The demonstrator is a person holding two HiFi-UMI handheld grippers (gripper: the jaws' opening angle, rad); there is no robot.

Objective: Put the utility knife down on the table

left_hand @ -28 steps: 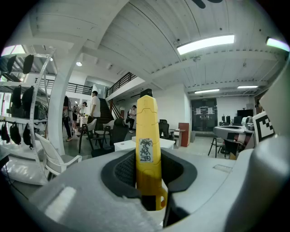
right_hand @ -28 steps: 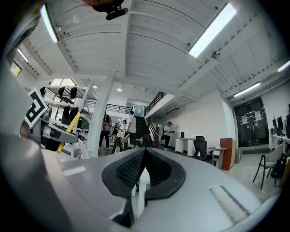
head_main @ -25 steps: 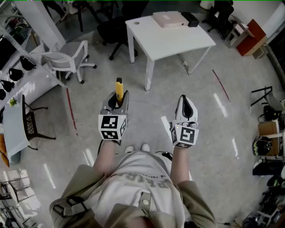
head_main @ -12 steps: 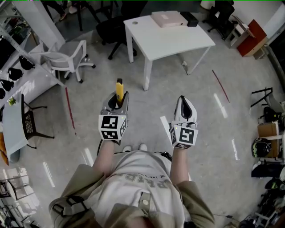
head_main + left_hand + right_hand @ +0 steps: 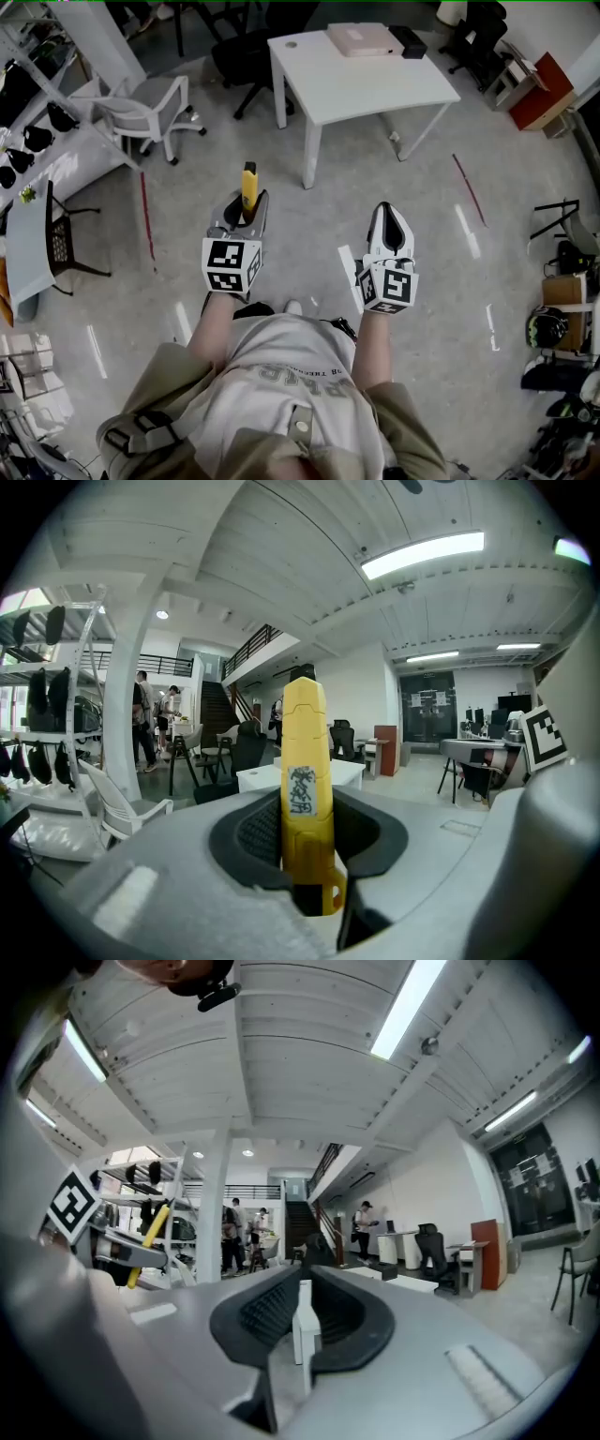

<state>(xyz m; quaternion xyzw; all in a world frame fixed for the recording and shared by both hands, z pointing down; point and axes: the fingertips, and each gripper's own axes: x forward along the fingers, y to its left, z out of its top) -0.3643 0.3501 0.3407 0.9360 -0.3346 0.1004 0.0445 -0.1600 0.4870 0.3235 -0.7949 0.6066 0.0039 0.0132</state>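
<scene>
Left gripper (image 5: 244, 210) clamps the utility knife (image 5: 306, 761) — right gripper (image 5: 301, 1321) (empty) closed.

- I see the utility knife (image 5: 306, 761) is yellow, with a pale, dark-printed label.
- My left gripper (image 5: 247, 201) and right gripper (image 5: 391, 214) carry black-and-white square markers.
- At twelve o'clock, the table (image 5: 375, 89) is white.
</scene>
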